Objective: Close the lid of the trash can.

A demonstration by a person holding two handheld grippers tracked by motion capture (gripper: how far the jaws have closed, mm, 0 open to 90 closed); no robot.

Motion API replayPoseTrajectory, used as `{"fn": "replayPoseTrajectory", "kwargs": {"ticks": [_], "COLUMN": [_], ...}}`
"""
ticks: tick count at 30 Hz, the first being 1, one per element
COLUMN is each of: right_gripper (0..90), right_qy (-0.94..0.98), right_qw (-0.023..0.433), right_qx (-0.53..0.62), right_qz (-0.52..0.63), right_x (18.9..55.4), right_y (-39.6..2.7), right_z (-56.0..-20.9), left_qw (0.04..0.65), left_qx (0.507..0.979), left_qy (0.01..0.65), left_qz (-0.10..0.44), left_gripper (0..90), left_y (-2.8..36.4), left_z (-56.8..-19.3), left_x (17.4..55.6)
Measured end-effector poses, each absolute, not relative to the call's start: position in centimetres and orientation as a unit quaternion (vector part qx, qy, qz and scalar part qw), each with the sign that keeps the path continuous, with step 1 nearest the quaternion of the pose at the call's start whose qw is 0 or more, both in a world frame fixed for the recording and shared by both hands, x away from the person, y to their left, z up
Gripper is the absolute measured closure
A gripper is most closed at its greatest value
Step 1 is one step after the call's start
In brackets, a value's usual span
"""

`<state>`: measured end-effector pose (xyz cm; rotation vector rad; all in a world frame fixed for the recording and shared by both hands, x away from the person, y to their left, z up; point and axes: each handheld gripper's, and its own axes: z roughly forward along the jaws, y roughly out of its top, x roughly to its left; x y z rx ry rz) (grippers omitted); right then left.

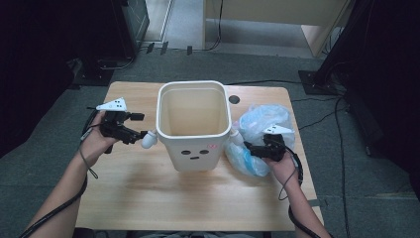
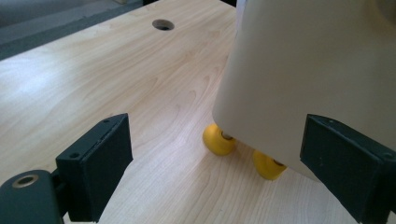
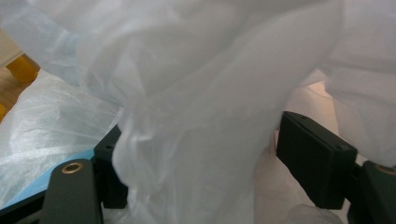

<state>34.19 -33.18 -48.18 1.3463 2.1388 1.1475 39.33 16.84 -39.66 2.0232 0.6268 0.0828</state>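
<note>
Bin liner waiting beside an unlined bin

Forearms are coming in from the near edge of the wooden table [image 1: 138,193], each hand carrying a gripper. The left gripper [image 1: 146,139] is hovering by the left wall of the white bin [image 1: 194,148]; in its own view the jaws are standing wide apart with nothing between them, the bin's wall [image 2: 299,79] and two yellow feet [image 2: 218,140] lying just ahead. The right gripper [image 1: 246,147] is reaching into the crumpled plastic bag [image 1: 260,130], which is lying on the table just right of the bin and touching it. In the right gripper view the jaws are standing well apart with a thick fold of bag film [image 3: 196,140] hanging between them; the pads are not visibly pressing on it, so the bag is probably not gripped yet.

Judging by the layout, the work is only beginning: the bin is standing upright and unlined, and the bag is still bunched outside it. Gripping, opening and fitting the bag are all left to do.

Film is hiding the right jaws' inner faces, so contact is hard to judge. A face marking on the bin's front is too small to read clearly.
</note>
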Motion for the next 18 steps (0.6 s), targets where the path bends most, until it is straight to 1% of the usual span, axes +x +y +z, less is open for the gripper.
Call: {"fn": "replayPoseTrajectory", "kwargs": {"ticks": [6, 11, 18], "right_gripper": [26.4, 26.4, 26.4], "right_qy": [0.758, 0.758, 0.758], "right_qw": [0.182, 0.182, 0.181], "right_qx": [0.477, 0.476, 0.477], "right_qz": [0.406, 0.407, 0.407], "right_x": [34.2, 34.2, 34.2], "right_y": [-33.1, -33.1, -33.1], "right_z": [-48.2, -48.2, -48.3], "left_qw": [0.492, 0.480, 0.496], "left_qx": [0.830, 0.835, 0.822], "left_qy": [0.261, 0.265, 0.277], "left_qz": [0.036, 0.040, 0.040], "left_gripper": [8.6, 8.6, 8.7], "left_y": [17.0, 17.2, 17.5], "left_z": [-40.8, -41.5, -43.0], "left_x": [39.0, 38.8, 38.5]}}
